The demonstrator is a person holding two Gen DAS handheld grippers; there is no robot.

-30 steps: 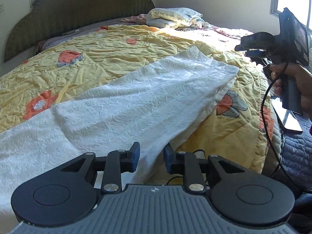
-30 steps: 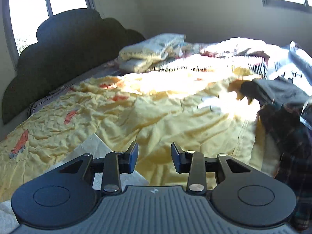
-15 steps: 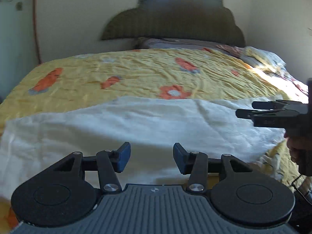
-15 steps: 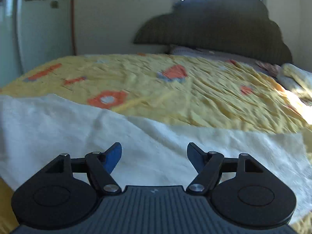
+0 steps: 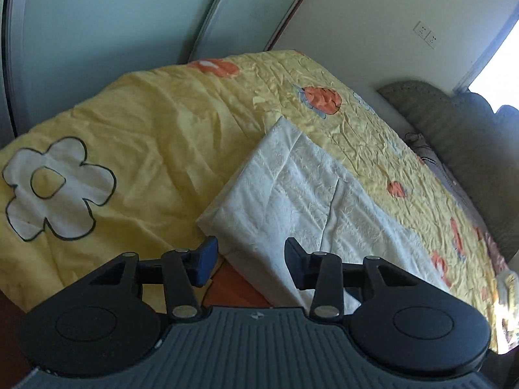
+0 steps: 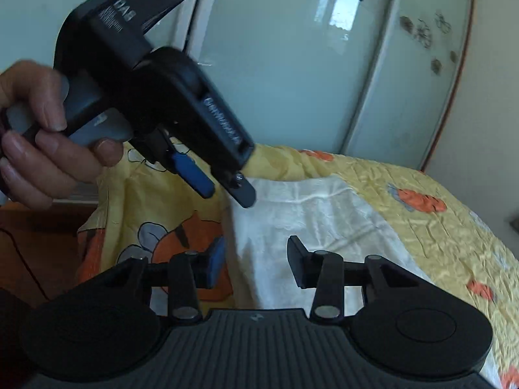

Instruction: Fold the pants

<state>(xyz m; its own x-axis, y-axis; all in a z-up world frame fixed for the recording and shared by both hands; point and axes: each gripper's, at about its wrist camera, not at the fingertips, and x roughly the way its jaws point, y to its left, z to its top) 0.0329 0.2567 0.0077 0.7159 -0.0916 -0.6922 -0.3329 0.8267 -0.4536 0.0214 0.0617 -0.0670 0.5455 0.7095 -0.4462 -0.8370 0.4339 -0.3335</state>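
The white embossed pants (image 5: 305, 194) lie flat along the near edge of the yellow flowered bedspread (image 5: 136, 149); their end shows in the right wrist view (image 6: 318, 220) too. My left gripper (image 5: 248, 261) is open and empty, just above the near corner of the pants' end. In the right wrist view the left gripper (image 6: 223, 191) hangs over the same end, held by a hand (image 6: 39, 129). My right gripper (image 6: 256, 261) is open and empty, a little above the pants near the bed edge.
Frosted sliding wardrobe doors (image 6: 292, 64) stand behind the bed's foot end. The green headboard (image 5: 467, 136) is at the far right. Wooden floor (image 6: 35, 246) lies beside the bed at the left.
Both grippers have swung left along the bed, from the headboard side to the end of the pants near the wardrobe. Both jaws have opened wider.
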